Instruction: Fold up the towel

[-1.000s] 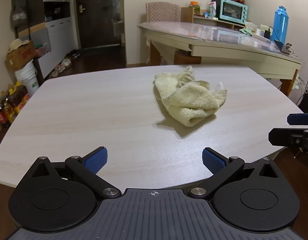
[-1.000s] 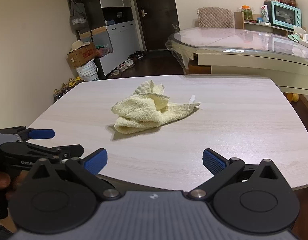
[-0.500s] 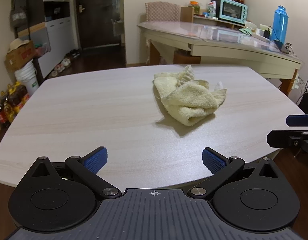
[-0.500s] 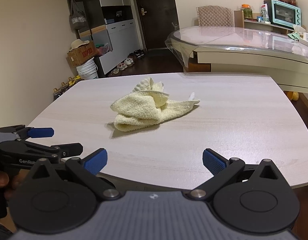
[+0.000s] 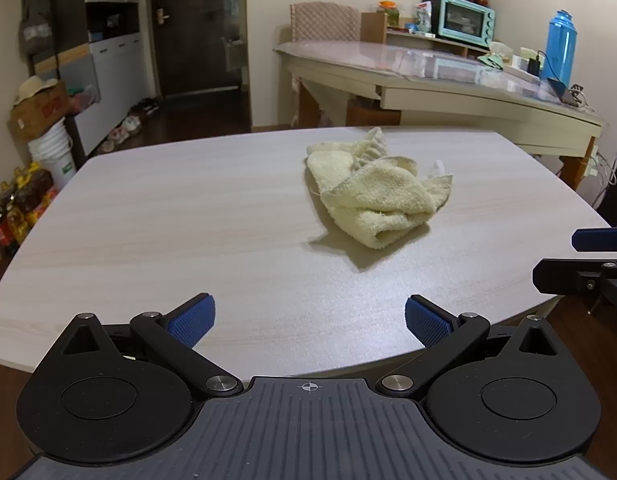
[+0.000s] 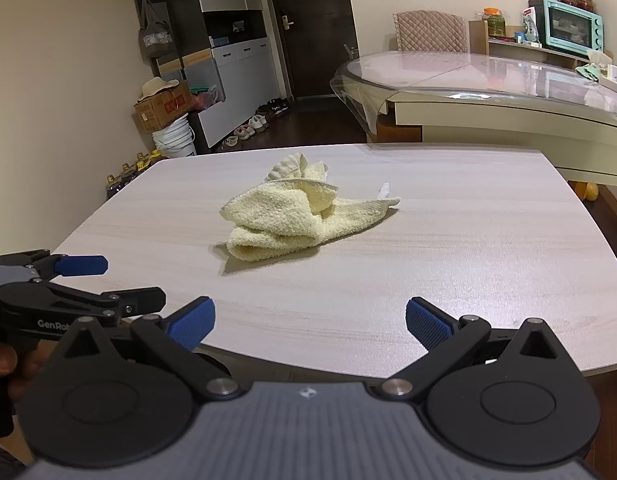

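A crumpled pale-yellow towel (image 5: 378, 190) lies bunched in the middle of the light wood table (image 5: 168, 216); it also shows in the right wrist view (image 6: 296, 214). My left gripper (image 5: 308, 320) is open and empty at the table's near edge, well short of the towel. My right gripper (image 6: 308, 320) is open and empty at the near edge too, to the right of the left one. The right gripper's fingers (image 5: 596, 240) show at the right edge of the left wrist view, and the left gripper's fingers (image 6: 82, 266) show at the left of the right wrist view.
A second table with a glass top (image 5: 436, 72) stands behind, carrying a teal toaster oven (image 5: 464, 20) and a blue flask (image 5: 560, 48). Buckets, a cardboard box (image 5: 38, 114) and bottles (image 5: 12, 208) sit on the floor at left.
Both grippers have crept slightly forward toward the table; the towel sits a little lower and larger in both views. Both stay open.
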`<state>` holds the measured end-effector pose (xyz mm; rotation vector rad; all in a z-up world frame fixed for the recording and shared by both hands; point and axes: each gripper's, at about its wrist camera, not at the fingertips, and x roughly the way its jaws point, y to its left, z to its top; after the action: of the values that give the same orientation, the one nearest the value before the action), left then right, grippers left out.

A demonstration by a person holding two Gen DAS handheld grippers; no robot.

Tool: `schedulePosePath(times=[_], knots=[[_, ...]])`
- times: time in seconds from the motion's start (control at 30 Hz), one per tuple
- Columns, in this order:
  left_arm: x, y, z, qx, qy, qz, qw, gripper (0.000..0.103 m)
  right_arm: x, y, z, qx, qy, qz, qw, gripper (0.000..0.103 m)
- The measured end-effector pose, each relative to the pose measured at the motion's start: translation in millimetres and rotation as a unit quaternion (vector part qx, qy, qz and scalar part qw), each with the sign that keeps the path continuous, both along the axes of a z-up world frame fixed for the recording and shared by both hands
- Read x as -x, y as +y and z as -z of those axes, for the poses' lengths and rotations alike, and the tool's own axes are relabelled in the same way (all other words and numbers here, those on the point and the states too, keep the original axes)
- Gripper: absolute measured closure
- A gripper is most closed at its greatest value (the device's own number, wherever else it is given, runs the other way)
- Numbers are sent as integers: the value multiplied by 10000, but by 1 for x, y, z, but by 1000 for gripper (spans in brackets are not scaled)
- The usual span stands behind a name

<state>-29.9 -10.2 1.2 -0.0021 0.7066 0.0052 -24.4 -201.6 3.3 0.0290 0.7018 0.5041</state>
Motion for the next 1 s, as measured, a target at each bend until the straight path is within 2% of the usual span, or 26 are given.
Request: schedulePosePath(times=[0.6,1.0], knots=[[0,0,0,2,-14,40,10000,0,-1,1,1,30,45,-24,10000,0],[-16,-2,-3,-140,-94,473,9987,0,-4,3,-2,97,-62,-19,9999,0]])
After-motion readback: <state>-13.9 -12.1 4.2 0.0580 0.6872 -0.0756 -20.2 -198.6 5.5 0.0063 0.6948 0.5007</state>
